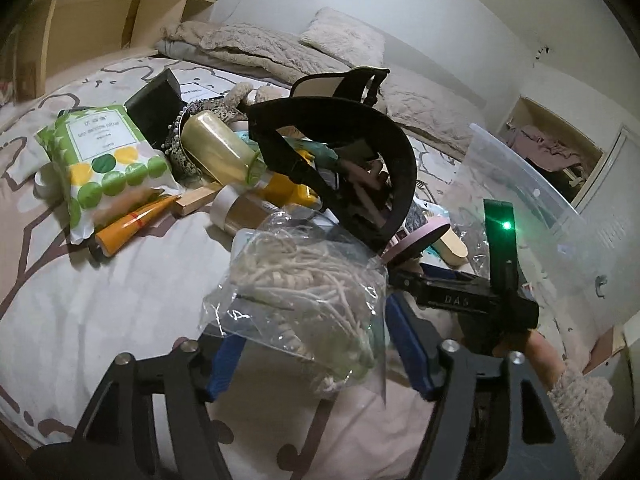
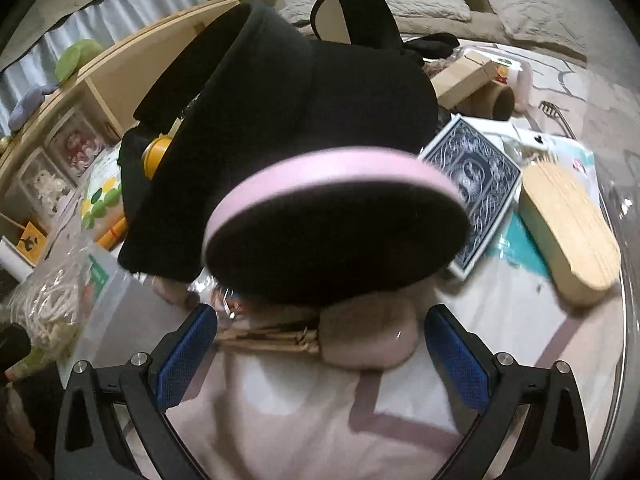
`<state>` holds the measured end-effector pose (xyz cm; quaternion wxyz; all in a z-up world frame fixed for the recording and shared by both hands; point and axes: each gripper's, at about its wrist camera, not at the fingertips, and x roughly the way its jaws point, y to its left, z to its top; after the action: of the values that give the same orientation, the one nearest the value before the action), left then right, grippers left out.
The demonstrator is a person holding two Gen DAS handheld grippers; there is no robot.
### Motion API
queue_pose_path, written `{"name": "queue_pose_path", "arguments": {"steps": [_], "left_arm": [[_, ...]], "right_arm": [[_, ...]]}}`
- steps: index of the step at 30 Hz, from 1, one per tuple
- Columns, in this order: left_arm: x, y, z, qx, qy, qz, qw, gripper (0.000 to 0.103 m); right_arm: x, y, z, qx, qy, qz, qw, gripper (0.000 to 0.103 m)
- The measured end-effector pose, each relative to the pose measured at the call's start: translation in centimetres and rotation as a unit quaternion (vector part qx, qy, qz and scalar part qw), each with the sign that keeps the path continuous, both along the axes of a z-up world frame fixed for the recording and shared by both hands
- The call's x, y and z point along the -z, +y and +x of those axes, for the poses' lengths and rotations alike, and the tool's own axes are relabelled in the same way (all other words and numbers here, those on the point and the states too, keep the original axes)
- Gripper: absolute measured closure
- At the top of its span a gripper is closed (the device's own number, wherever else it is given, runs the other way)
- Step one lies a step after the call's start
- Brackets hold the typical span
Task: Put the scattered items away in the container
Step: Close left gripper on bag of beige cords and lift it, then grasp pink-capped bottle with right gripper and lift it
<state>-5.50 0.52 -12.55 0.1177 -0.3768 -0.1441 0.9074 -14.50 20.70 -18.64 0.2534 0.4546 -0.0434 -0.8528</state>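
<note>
Tidying barely begun: most of the clutter lies loose on the bed, outside the clear container point(image 1: 532, 216) at the right

Left gripper point(image 1: 316, 344) has a clear bag of pale cord point(image 1: 296, 280) between its blue pads, jaws partly apart, grip uncertain; right gripper point(image 2: 320, 344) stands open, empty, near a pink-rimmed disc point(image 2: 340, 216). Black visor point(image 1: 340, 168), green packet point(image 1: 104, 160), card box point(image 2: 472, 200) and wooden piece point(image 2: 568, 232) wait further off

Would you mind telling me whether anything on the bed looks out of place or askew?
Nothing looks spilled or broken. The black visor stands tilted on the pile rather than lying flat, and the pink-rimmed mirror leans against it. The clear bag of cord sits loosely between the left fingers.
</note>
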Motion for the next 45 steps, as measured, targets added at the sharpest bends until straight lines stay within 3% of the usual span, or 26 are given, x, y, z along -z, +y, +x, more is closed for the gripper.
{"name": "queue_pose_path", "arguments": {"steps": [8, 21, 25, 30, 31, 34, 40, 45], "left_arm": [[0.1, 1.2, -0.1, 0.007, 0.016, -0.038, 0.9991, 0.030], [0.5, 1.6, -0.1, 0.010, 0.026, -0.065, 0.9975, 0.030], [0.5, 1.7, -0.1, 0.010, 0.027, -0.067, 0.9973, 0.032], [0.5, 1.7, -0.1, 0.010, 0.027, -0.066, 0.9974, 0.039], [0.5, 1.7, -0.1, 0.011, 0.027, -0.067, 0.9973, 0.041], [0.5, 1.7, -0.1, 0.010, 0.028, -0.069, 0.9971, 0.044], [0.4, 1.5, 0.1, 0.008, 0.027, -0.062, 0.9977, 0.046], [0.4, 1.4, 0.3, 0.006, 0.026, -0.057, 0.9980, 0.047]], "right_arm": [[-0.5, 0.1, 1.8, -0.028, -0.029, -0.068, 0.997, 0.000], [-0.8, -2.3, 6.5, -0.093, -0.048, -0.020, 0.994, 0.000], [-0.9, -2.6, 7.8, -0.093, -0.054, -0.028, 0.994, 0.000], [-1.3, -2.0, 8.9, -0.081, -0.067, -0.078, 0.991, 0.000], [-1.5, -1.8, 8.9, -0.068, -0.058, -0.072, 0.993, 0.000], [-1.6, -2.0, 8.6, -0.009, -0.014, 0.010, 1.000, 0.000], [-0.8, -3.2, 8.1, -0.015, -0.008, 0.044, 0.999, 0.000], [-0.7, -3.6, 7.7, -0.004, 0.007, 0.064, 0.998, 0.026]]}}
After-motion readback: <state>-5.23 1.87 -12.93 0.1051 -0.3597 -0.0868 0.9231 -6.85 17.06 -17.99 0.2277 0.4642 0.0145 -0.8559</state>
